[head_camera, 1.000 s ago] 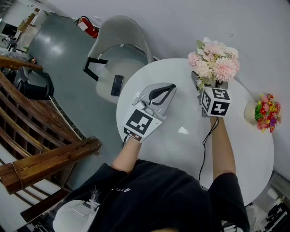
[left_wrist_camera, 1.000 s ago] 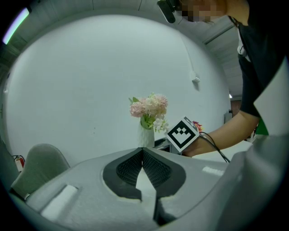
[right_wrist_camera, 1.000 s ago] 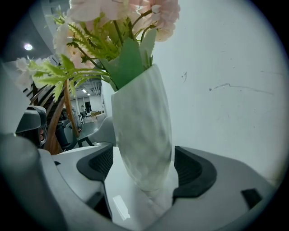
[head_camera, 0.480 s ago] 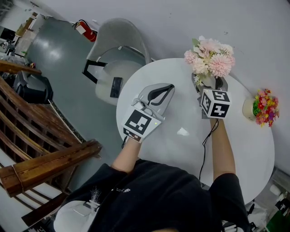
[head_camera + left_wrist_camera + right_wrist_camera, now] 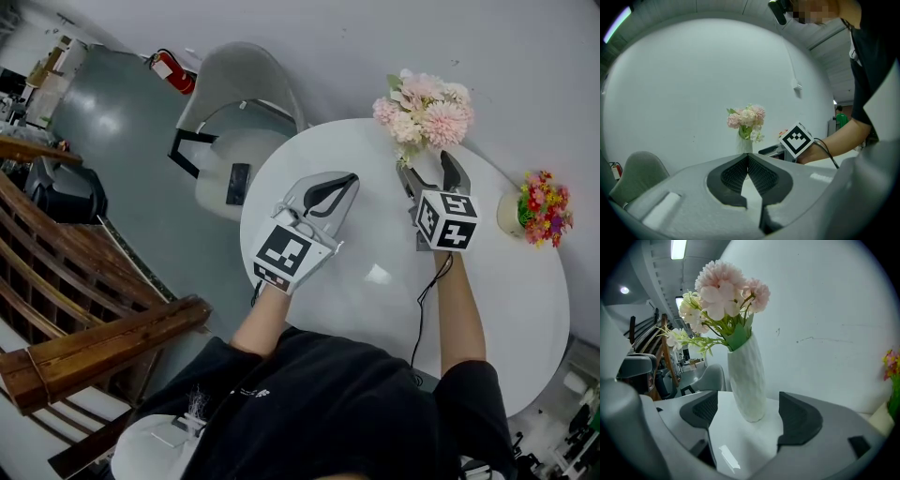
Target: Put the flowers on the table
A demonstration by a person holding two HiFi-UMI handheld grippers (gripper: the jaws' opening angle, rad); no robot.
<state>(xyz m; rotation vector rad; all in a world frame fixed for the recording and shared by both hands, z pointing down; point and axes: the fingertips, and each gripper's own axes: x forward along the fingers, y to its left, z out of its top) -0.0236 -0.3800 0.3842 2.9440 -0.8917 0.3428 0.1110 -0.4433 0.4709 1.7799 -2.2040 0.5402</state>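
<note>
Looks like the release step. Your right gripper (image 5: 427, 171): fingers (image 5: 801, 420) wide, white vase of pink flowers (image 5: 746, 380) upright on the surface (image 5: 375, 309) between their tips, untouched. Your left gripper (image 5: 749, 164): fingers closed, empty. Next: back straight out.

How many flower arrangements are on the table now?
2: the pink bouquet in its white vase, just beyond the right gripper; a small colourful bunch at the table's right edge.

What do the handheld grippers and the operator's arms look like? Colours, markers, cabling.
The left gripper and right gripper have pale grey moulded bodies and black ribbed pads. Each carries a white cube with black square markers. A thin black cable runs from the right one along the forearm. The person wears a black short-sleeved top; the forearms are bare.
</note>
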